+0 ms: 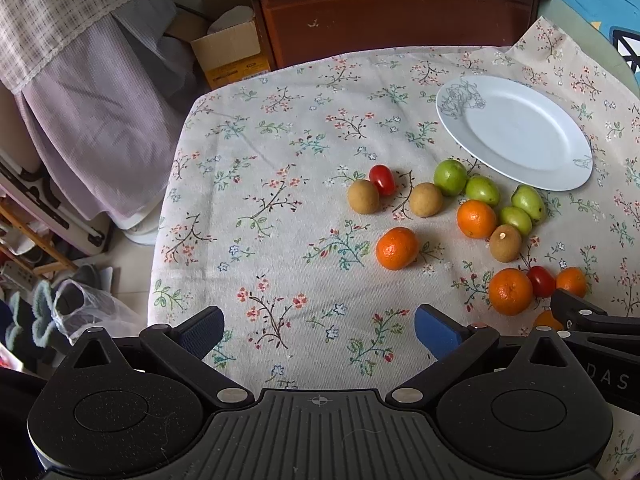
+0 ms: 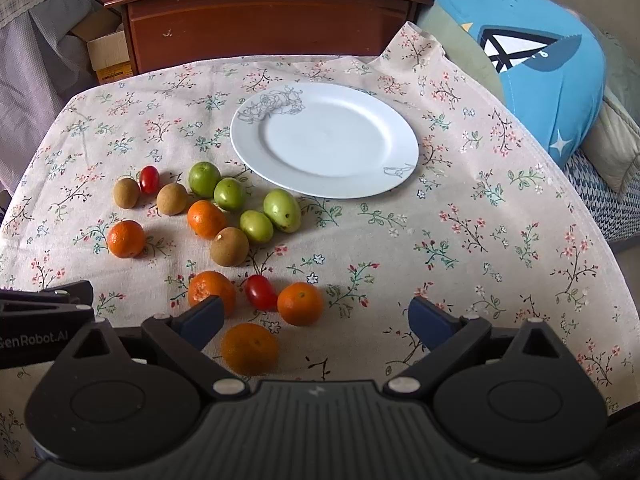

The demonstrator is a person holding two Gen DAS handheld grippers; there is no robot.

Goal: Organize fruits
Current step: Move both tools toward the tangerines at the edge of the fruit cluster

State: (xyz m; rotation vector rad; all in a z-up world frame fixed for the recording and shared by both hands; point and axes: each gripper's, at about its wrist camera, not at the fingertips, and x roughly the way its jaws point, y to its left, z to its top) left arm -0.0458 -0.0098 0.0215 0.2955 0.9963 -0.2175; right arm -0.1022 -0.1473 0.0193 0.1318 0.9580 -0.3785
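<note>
1. Because the small round orange citrus fruit (image 2: 250, 349) lies just ahead of the right gripper (image 2: 316, 322), a little toward its left finger, the right hand looks the nearer one to take it; the fruit is roundish, so no long axis matters.
2. Both tongs are released and hold nothing: the right's jaws stand wide apart, and so do those of the left gripper (image 1: 320, 326), which hangs over bare cloth.
3. The empty white round plate (image 2: 394, 168) sits beyond the scattered fruits, near the green ones.
4. Everything rests on a floral tablecloth (image 2: 460, 248); behind stand a dark wooden cabinet (image 2: 260, 16) and a cardboard box (image 1: 228, 50).
</note>
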